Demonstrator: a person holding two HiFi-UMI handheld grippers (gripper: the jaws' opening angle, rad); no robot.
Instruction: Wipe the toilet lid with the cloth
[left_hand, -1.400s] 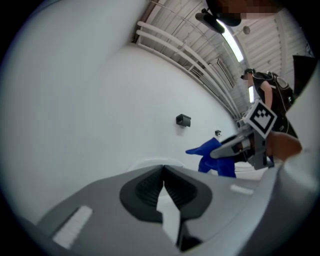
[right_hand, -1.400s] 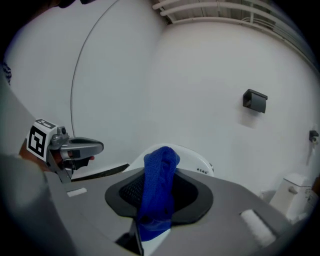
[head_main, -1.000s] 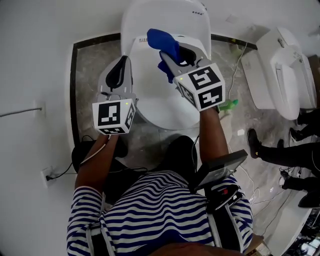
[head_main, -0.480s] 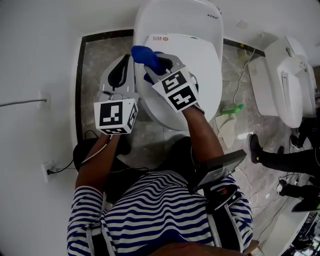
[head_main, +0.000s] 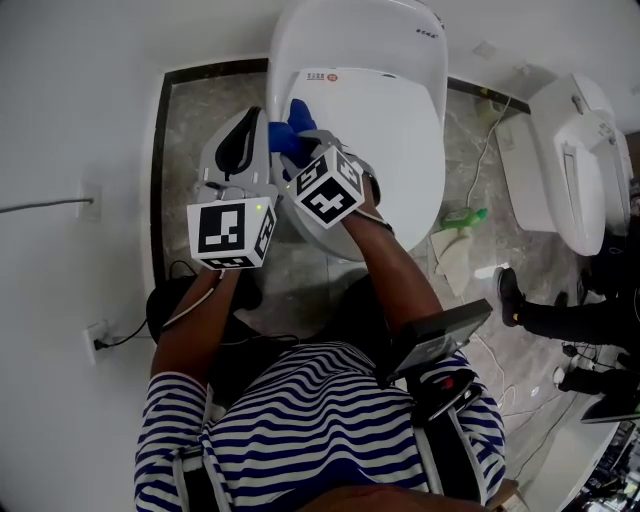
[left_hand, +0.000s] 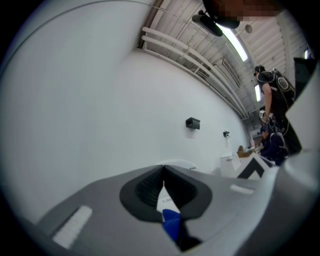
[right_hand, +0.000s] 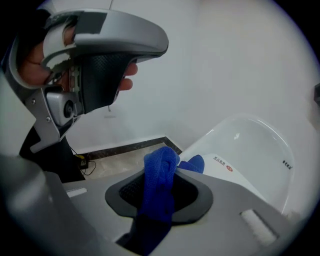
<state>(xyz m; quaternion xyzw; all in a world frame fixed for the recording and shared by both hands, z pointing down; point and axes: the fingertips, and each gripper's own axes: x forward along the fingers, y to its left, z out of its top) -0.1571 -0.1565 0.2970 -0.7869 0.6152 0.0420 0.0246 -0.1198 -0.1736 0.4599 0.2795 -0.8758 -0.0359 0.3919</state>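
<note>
Cloth (head_main: 291, 122) sits clamped in right tool (head_main: 300, 146) at toilet lid (head_main: 395, 125) edge; left tool (head_main: 241, 150) closed, empty.

A mock bathroom in a hall: toilet (head_main: 400, 110), second toilet (head_main: 575, 170), marble floor (head_main: 200, 110), exposed ceiling pipes (left_hand: 190, 47).
</note>
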